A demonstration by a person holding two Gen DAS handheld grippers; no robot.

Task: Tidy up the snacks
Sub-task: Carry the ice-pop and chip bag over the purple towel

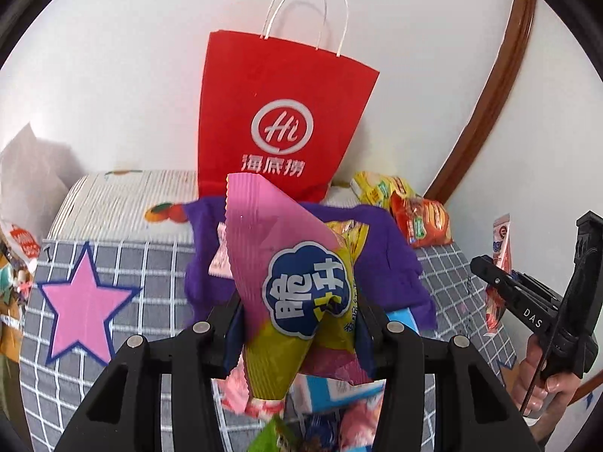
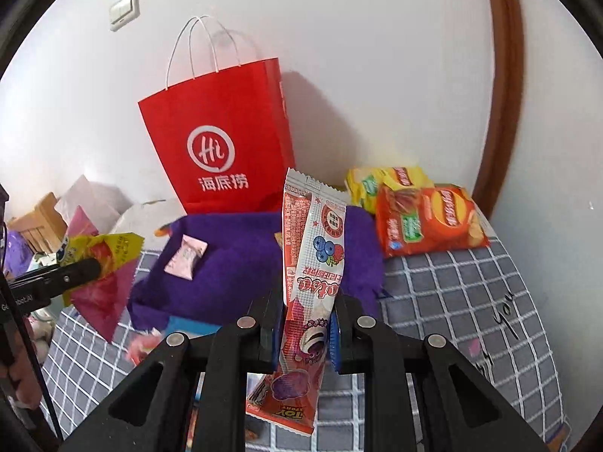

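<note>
Gripping a pink-and-yellow snack packet, left hand-held gripper is clamped on it, packet upright between the fingers, blue cloud logo facing camera. Same packet shows in the right wrist view at 9 o'clock, raised off the surface. Right hand-held gripper is clamped on a long red-and-white Toy Story candy stick packet, roughly upright, its lower end hanging below the fingers. In the left wrist view the right hand-held gripper sits at 3 o'clock with the stick packet in it.

Purple cloth lies on grey checked bedding, center of both views. Small pink wrapped candy rests on the cloth toward 10 o'clock. Red paper Haidilao bag stands upright against the white wall at 12 o'clock, just behind the cloth. Orange chip bag and yellow chip bag lie at 2 o'clock, touching each other, orange one just beside the cloth's edge. More loose snack packets lie under the left hand-held gripper at 6 o'clock, partly hidden. Pink star print on the bedding at 9 o'clock in the left view.
</note>
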